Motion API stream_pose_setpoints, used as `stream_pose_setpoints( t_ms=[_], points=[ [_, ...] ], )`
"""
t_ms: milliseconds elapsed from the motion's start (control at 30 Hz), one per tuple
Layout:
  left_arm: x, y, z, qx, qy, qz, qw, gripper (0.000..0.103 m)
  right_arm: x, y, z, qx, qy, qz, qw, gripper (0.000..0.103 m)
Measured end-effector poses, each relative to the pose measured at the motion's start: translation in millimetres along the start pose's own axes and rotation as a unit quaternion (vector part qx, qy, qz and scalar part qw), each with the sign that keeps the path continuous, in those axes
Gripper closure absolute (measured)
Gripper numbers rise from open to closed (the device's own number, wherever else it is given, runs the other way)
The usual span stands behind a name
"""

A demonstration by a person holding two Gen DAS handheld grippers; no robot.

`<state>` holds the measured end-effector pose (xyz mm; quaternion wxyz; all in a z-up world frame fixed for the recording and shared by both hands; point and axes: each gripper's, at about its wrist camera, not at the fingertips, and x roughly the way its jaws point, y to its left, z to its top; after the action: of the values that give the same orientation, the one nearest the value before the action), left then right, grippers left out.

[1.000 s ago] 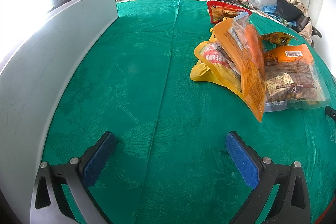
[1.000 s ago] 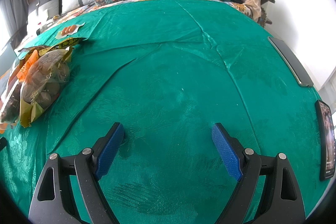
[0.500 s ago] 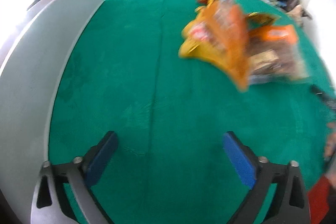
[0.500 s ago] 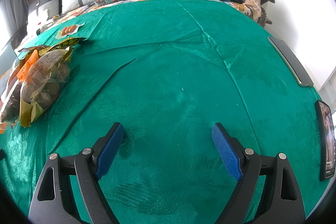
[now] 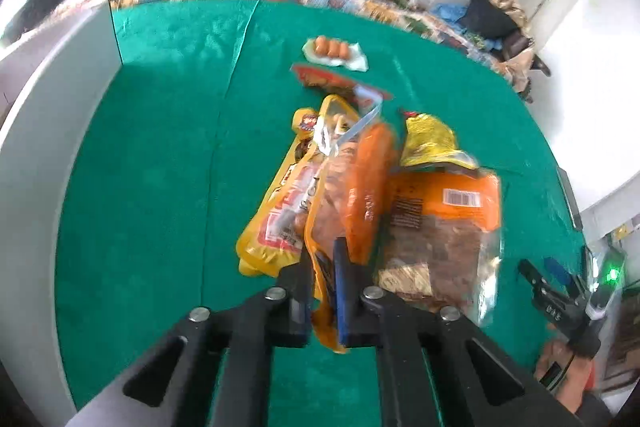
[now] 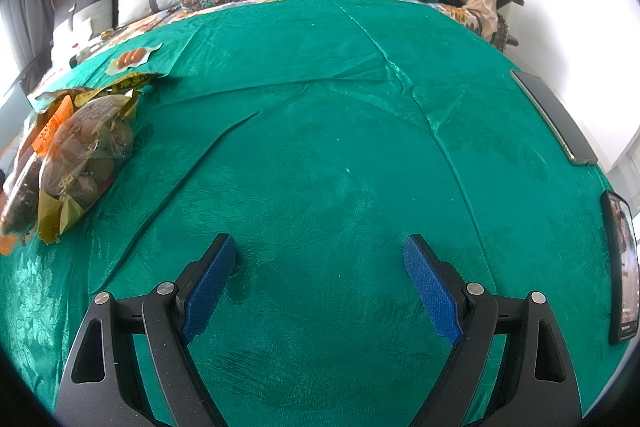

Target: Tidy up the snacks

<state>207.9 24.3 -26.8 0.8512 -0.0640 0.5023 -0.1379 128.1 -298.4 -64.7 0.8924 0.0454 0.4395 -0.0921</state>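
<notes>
Left tool (image 5: 323,291): black plastic frame with blue textured pads, jaws drawn narrow and pinching the near edge of the orange snack bag (image 5: 352,199).
Orange snack bag: glossy film, part clear and part orange, standing on edge in the grip; its far end leans over the heap.
Yellow snack pack (image 5: 280,215): shiny yellow wrapper with red and white print, lying flat just left of the held bag and touching it.
Orange-topped clear bag (image 5: 444,227): crinkly transparent film with an orange header and a barcode, brown pieces inside, lying flat just right of the held bag.
Yellow foil pouch (image 5: 430,141): creased, shiny, beyond the clear bag.
Red packet (image 5: 332,83): flat, at the far end of the heap.
Sausage pack (image 5: 334,50): pale flat wrapper with three small orange-brown rounds, lying apart beyond the heap.
Green cloth (image 5: 160,147): woven cover with a faint leaf pattern and long creases, spread over the bed under all the snacks.
White board (image 5: 48,115): smooth pale panel standing along the left edge of the cloth.
Right tool (image 6: 320,283): same black frame and blue ribbed pads, spread wide, holding nothing, over bare cloth well apart from the snack heap.
Round-snack bag (image 6: 84,155): clear wrinkled film with olive-yellow ends, holding brown round lumps, at the heap's near side in the right view.
Dark flat devices (image 6: 554,117): two slim rectangles along the cloth's right edge.
</notes>
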Motion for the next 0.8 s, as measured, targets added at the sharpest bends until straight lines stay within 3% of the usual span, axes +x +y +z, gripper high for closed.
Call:
stream_pose_setpoints(
  t_ms=[100, 200, 267, 333, 400, 467, 533, 600, 700, 800],
  points=[
    [-16.8, 6.6, -27.2, -0.005, -0.002, -0.007, 1.0, 0.099, 0.2, 0.0, -0.1, 0.0, 0.0, 0.0, 1.0, 0.015],
    [-44.7, 32.9, -71.0, -0.057, 0.009, -0.027, 0.998, 0.1, 0.3, 0.1, 0.0, 0.0, 0.0, 0.0, 1.0, 0.015],
    [-57.7, 46.8, -96.1, -0.068, 0.019, -0.017, 0.9974, 0.095, 0.2, 0.0, 0.5, 0.0, 0.0, 0.0, 1.0, 0.015],
    [-66.7, 61.0, -113.3, -0.068, 0.035, 0.026, 0.9967, 0.091, 0.4, 0.1, 0.0, 0.0, 0.0, 0.0, 1.0, 0.015],
    [-76.2, 71.8, -116.1, -0.063, 0.03, 0.091, 0.9934, 0.078, 0.5, 0.1, 0.0, 0.0, 0.0, -0.001, 1.0, 0.015],
    [-85.6, 75.7, -110.4, -0.061, 0.009, 0.108, 0.9923, 0.033, 0.4, 0.0, 0.2, 0.001, 0.0, 0.0, 1.0, 0.015],
    [-88.6, 68.0, -102.5, -0.046, -0.011, 0.102, 0.9937, 0.013, 0.4, 0.1, 0.2, 0.001, 0.0, -0.001, 1.0, 0.015],
    [-77.0, 50.2, -91.1, 0.003, -0.006, 0.078, 0.9969, 0.012, 0.3, 0.0, 0.3, 0.001, 0.0, -0.001, 1.0, 0.015],
    [-46.3, 19.4, -81.2, 0.065, 0.022, 0.068, 0.9953, 0.012, 0.3, 0.1, 0.4, 0.001, 0.001, -0.003, 1.0, 0.015],
    [-17.2, 3.5, -77.1, 0.076, 0.038, 0.08, 0.9931, 0.012, 0.5, 0.3, -0.3, 0.002, 0.001, -0.003, 1.0, 0.015]
  ],
)
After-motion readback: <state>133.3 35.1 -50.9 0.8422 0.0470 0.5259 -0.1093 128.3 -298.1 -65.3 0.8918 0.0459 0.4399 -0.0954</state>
